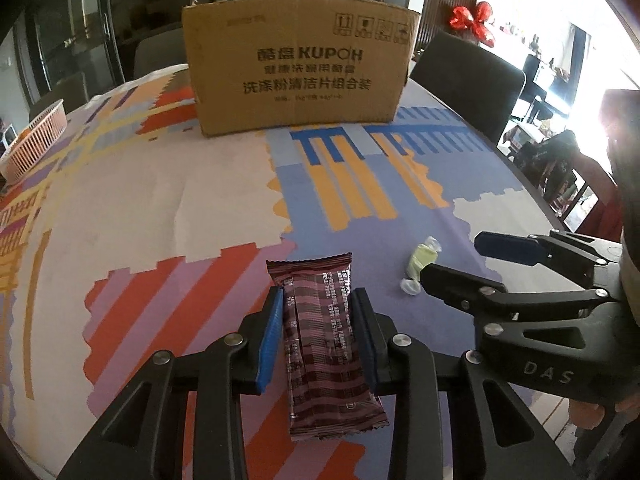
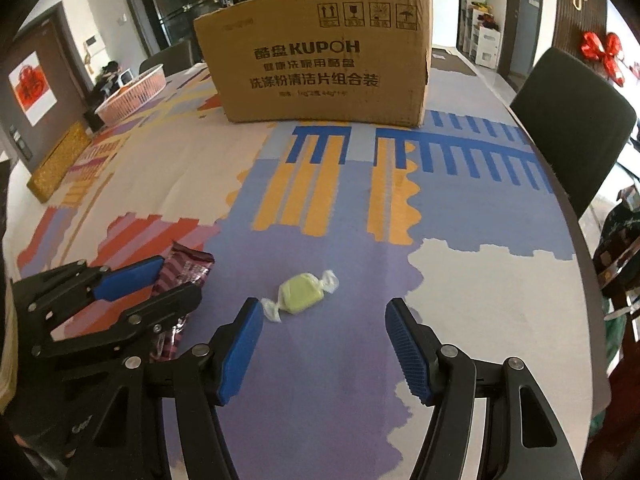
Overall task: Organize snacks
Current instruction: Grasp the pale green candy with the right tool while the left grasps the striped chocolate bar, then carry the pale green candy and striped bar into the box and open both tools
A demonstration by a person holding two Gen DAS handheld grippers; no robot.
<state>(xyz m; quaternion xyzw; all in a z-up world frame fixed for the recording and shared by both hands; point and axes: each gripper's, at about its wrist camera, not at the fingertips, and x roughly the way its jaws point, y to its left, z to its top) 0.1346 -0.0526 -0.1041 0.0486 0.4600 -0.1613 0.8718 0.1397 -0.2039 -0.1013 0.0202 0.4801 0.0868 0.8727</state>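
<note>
A dark maroon striped snack bar [image 1: 324,340] lies on the patterned tablecloth between the blue pads of my left gripper [image 1: 318,300], which is shut on its sides. It also shows in the right wrist view [image 2: 186,272], with the left gripper [image 2: 160,280] around it. A pale green wrapped candy [image 2: 302,295] lies just ahead of my right gripper [image 2: 324,312], which is open and empty with its fingertips a little short of it. In the left wrist view the candy [image 1: 422,264] sits beside the right gripper [image 1: 452,256]. A brown cardboard box [image 2: 320,64] stands at the table's far side.
A pink plastic basket [image 2: 134,94] sits at the far left of the table, with a flat yellow-brown box [image 2: 60,164] nearer on the left edge. A dark chair [image 2: 572,132] stands at the right edge. The tablecloth [image 2: 460,300] covers the whole table.
</note>
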